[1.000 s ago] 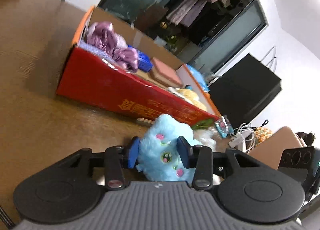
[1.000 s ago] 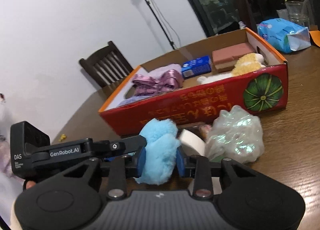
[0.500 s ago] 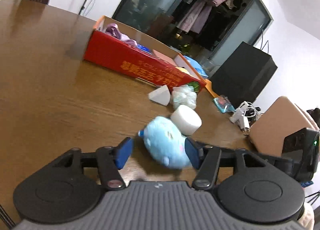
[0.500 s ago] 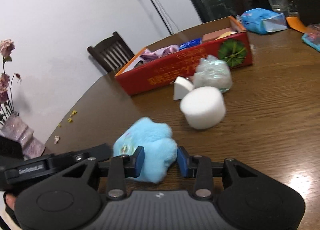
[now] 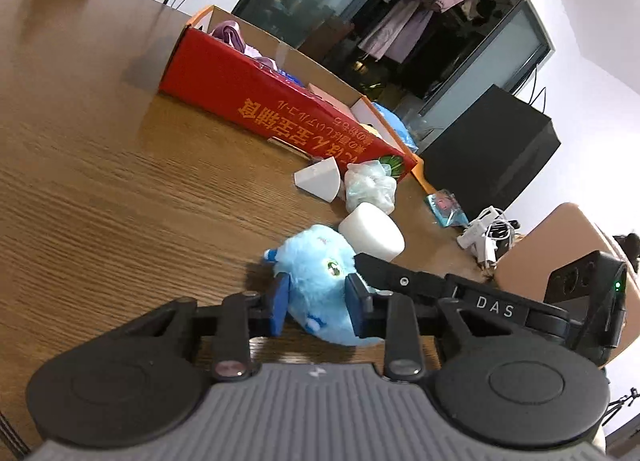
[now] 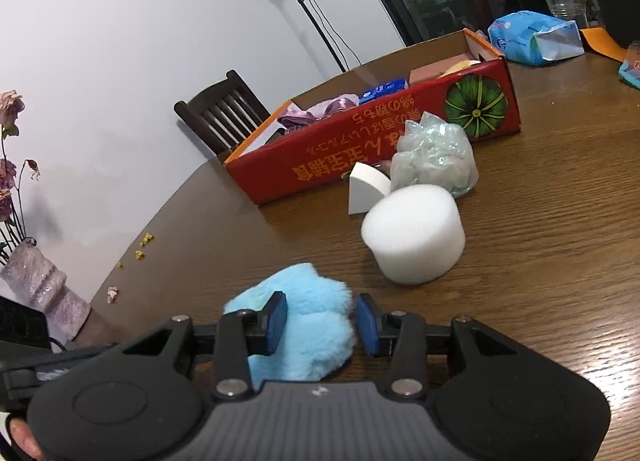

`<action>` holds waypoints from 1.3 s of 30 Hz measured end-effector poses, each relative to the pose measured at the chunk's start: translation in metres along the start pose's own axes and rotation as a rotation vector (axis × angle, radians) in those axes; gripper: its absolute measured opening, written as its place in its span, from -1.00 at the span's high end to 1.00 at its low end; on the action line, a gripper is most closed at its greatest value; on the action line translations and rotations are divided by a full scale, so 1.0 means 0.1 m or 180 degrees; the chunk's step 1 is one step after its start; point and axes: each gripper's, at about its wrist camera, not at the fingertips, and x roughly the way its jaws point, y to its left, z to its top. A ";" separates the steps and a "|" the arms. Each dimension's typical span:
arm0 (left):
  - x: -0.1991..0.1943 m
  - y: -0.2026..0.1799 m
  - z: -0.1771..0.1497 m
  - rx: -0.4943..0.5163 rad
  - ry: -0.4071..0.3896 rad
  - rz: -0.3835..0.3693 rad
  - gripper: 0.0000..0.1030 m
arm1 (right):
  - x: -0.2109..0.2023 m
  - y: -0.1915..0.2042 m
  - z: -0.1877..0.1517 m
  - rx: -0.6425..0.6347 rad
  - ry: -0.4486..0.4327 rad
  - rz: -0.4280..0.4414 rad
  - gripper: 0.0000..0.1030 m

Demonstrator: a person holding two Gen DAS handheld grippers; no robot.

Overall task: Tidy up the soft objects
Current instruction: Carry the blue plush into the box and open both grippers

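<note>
Two grippers meet on one blue plush toy [image 5: 320,285] that lies on the wooden table [image 5: 100,201], well in front of the red cardboard box [image 5: 276,117]. The left gripper [image 5: 318,303] has just been closing, and its blue pads now press the toy's sides. The right gripper [image 6: 321,324] has been opening a little; its left pad touches the fluff, while its right pad stands just clear, so it grips nothing. Beyond the toy sit a white foam cylinder [image 6: 414,235], a white foam wedge [image 6: 366,187] and a crumpled clear bag [image 6: 434,159] beside the box.
</note>
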 end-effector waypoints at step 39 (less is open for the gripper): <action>0.22 0.21 0.25 0.0034 0.0027 -0.0056 0.39 | 0.22 -0.02 0.27 -0.0215 0.0133 0.0061 0.07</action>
